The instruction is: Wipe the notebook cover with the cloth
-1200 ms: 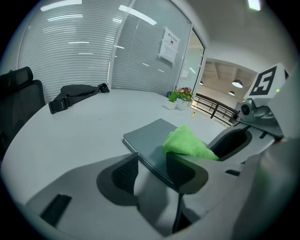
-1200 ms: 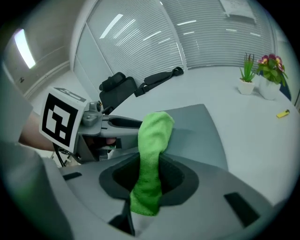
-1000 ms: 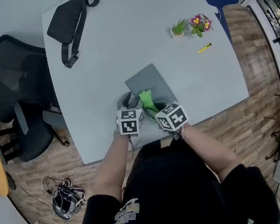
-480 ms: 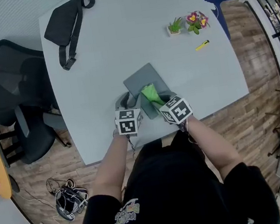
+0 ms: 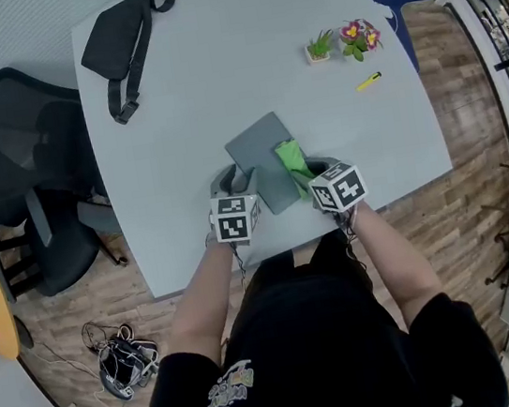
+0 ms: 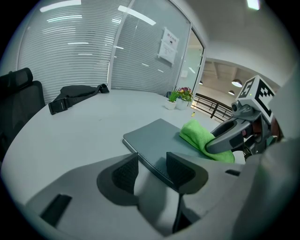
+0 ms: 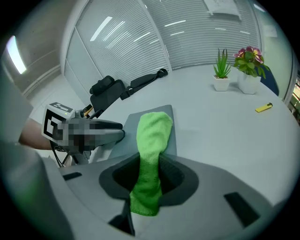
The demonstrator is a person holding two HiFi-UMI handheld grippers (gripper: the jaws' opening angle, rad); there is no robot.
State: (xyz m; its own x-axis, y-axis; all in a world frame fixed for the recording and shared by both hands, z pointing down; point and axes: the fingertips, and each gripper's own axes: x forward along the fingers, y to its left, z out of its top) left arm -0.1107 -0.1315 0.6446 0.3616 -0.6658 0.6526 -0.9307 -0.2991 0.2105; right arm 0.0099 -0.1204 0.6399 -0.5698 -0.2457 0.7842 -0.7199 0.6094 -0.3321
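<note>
Head view: both forearms stretched forward side by side over the table's [image 5: 217, 80] near edge; left gripper [image 5: 232, 182] at the gray notebook's [image 5: 260, 154] near left corner, right gripper [image 5: 305, 171] at its right edge.
Left gripper view: jaws spread, notebook's near edge between them.
Right gripper view: jaws pinching the green cloth [image 7: 151, 140], far end draped on the notebook.

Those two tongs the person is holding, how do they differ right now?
The right tongs are shut on the green cloth; the left tongs stand open, gripping nothing. The right tongs lay the cloth on the grey notebook along its right edge; the left tongs sit at its near left corner. Both are the same grey build.
</note>
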